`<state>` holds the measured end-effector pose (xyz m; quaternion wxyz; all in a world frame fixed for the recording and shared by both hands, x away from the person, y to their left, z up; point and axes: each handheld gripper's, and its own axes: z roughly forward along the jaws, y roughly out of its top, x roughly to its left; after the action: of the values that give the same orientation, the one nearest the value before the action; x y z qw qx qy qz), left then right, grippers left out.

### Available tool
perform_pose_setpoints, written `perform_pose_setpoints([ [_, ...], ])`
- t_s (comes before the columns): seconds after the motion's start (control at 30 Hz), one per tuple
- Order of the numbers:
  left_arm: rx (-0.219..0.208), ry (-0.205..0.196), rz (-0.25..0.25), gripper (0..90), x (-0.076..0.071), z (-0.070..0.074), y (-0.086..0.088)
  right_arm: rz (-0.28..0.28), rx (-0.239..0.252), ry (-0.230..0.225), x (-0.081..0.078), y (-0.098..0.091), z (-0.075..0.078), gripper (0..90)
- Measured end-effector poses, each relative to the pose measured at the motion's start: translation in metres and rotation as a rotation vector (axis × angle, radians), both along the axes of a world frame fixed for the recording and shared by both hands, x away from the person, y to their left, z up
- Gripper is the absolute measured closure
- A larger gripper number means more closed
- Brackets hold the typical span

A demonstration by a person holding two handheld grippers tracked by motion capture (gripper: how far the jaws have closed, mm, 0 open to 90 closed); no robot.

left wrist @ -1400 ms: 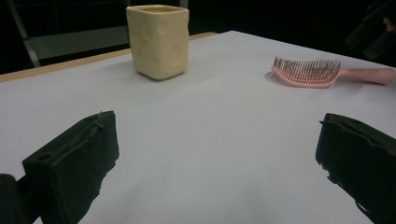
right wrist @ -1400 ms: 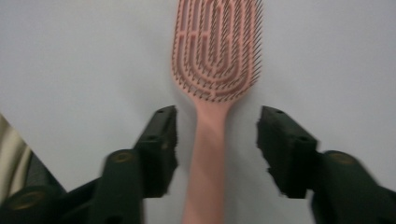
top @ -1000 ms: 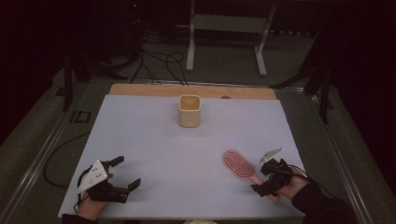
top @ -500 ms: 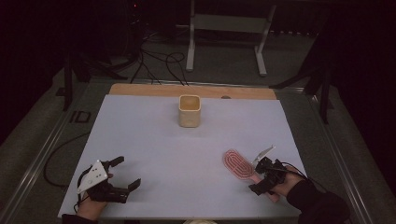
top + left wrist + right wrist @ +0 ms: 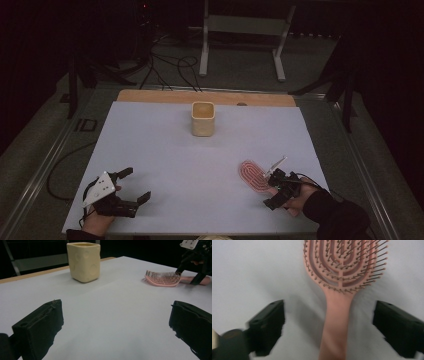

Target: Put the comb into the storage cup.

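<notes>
Your right gripper (image 5: 276, 189) at the worktop's (image 5: 200, 165) five o'clock, jaws released and just closing slightly astride the pink hairbrush (image 5: 339, 277) handle, its end cut off, contact perhaps none, your left gripper (image 5: 131, 186) at seven o'clock, jaws released, cup (image 5: 203, 119) toward twelve o'clock.

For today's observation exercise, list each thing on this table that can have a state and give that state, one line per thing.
Hairbrush: flat on the table, bristles up, handle between the right gripper's jaws, not clamped.
Cup: upright near the far edge, mouth open, untouched.
Right gripper: jaws wide apart around the handle, just been closing a little.
Left gripper: jaws open, nothing between them, low over bare table.
</notes>
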<state>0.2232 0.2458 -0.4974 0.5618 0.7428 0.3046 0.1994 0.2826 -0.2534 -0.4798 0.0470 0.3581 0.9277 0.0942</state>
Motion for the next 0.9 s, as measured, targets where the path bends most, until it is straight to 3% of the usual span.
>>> perform_pose_setpoints([
  [0.17, 0.001, 0.000, 0.001, 0.1, 0.000, 0.000, 0.000, -0.009, -0.013, 0.007, 0.002, 0.000, 0.000, 30.2],
  [0.23, 0.001, 0.000, 0.002, 0.1, 0.000, 0.000, 0.000, -0.012, -0.019, 0.005, 0.002, 0.001, -0.001, 32.3],
  [0.43, -0.001, 0.001, 0.001, 0.1, 0.000, 0.000, 0.000, -0.009, -0.047, -0.001, 0.004, 0.000, -0.002, 53.8],
  [0.9, -0.002, 0.001, 0.001, 0.1, 0.000, 0.000, 0.000, -0.026, -0.036, 0.026, 0.011, 0.001, -0.006, 66.5],
])
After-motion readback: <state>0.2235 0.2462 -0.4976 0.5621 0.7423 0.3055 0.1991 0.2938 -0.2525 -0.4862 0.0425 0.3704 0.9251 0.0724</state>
